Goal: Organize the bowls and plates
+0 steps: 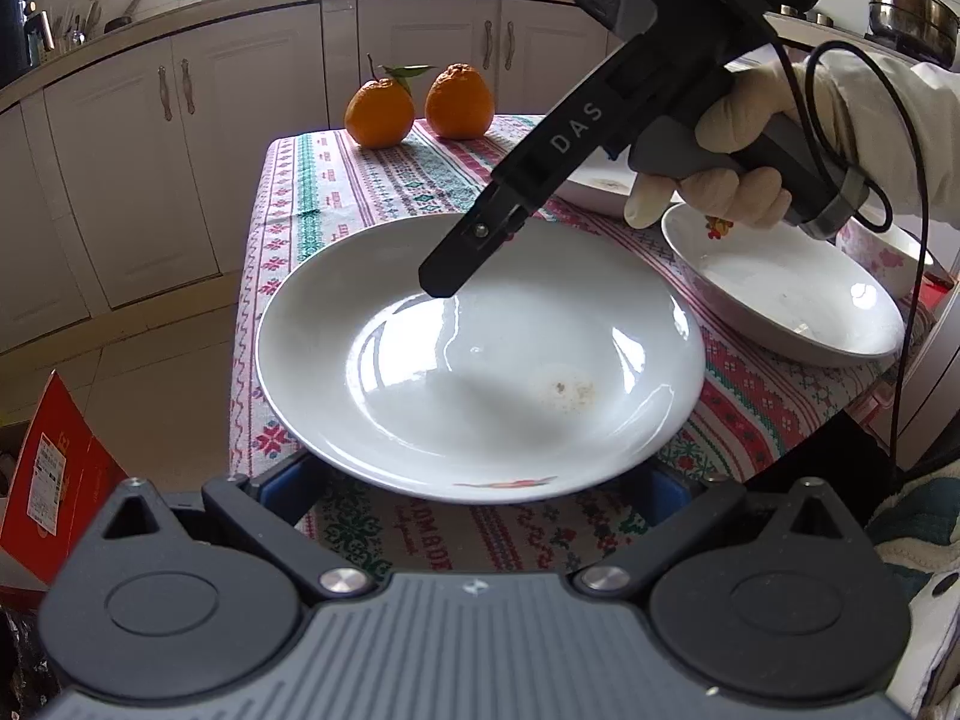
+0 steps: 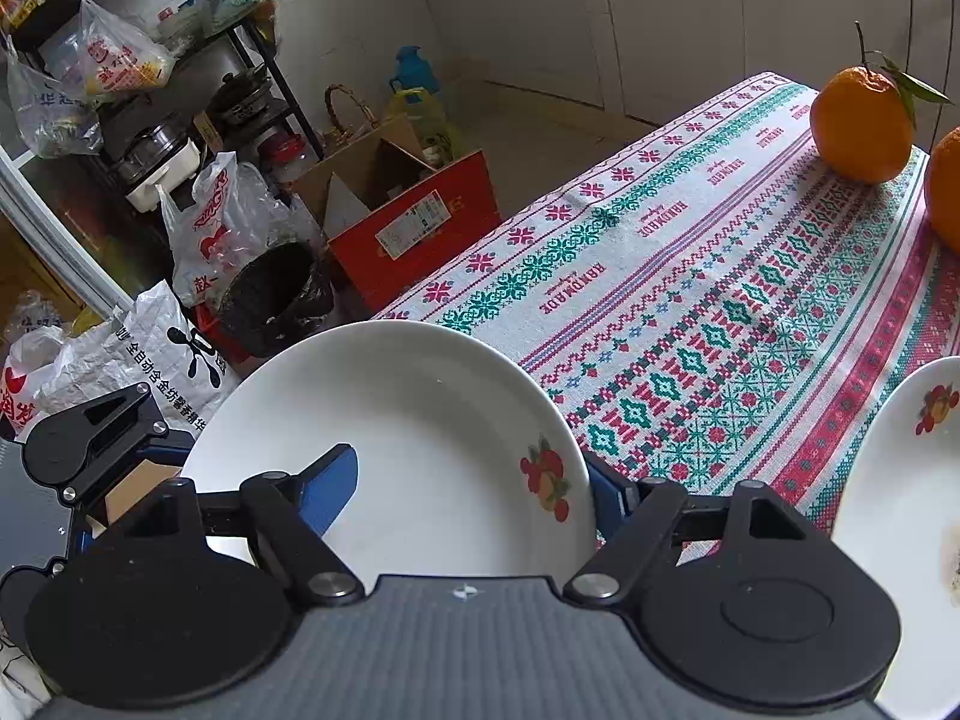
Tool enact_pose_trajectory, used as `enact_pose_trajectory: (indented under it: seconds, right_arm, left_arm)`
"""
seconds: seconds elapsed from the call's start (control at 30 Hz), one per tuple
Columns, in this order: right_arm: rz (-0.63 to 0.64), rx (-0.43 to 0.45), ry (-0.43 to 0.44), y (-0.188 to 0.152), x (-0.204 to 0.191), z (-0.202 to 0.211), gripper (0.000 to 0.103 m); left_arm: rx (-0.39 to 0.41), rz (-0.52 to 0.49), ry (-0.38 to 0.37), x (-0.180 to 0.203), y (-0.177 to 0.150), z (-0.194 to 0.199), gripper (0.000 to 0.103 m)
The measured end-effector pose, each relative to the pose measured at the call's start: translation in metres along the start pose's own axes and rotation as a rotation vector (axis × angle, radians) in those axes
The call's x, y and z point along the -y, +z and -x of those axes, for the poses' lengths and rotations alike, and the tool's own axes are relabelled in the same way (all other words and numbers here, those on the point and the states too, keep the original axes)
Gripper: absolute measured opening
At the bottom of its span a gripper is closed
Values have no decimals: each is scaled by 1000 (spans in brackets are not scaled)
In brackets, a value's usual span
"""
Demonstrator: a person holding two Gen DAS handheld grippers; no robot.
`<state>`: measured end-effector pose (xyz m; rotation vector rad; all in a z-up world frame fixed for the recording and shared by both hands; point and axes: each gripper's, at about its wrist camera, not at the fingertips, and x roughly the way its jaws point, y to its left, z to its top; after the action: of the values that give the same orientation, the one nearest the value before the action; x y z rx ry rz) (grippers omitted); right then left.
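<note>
A large white plate with a fruit print lies at the near corner of the patterned table. My left gripper is open, its blue pads spread under the plate's near rim. My right gripper is wide open around the same plate: one blue finger lies over the plate's inside, the other is outside the rim. In the left wrist view the right gripper reaches over the plate's far rim. A white bowl with a flower print sits to the right, another plate behind it.
Two oranges stand at the table's far edge. A pink-patterned bowl sits at the far right. Beside the table on the floor are a red box, a black bin, bags and a loaded shelf.
</note>
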<state>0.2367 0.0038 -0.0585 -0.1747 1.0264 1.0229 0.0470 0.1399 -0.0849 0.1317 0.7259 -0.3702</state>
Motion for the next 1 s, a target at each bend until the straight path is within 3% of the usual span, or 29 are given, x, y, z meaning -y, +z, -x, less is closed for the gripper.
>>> enact_pose_trajectory:
  seconds: [0.43, 1.0]
  right_arm:
    - [-10, -1, 9, 8, 5, 2, 83]
    - [-46, 53, -38, 46, 46, -3, 84]
  left_arm:
    - [-20, -33, -17, -10, 14, -7, 102]
    - [-10, -39, -44, -42, 51, -47, 102]
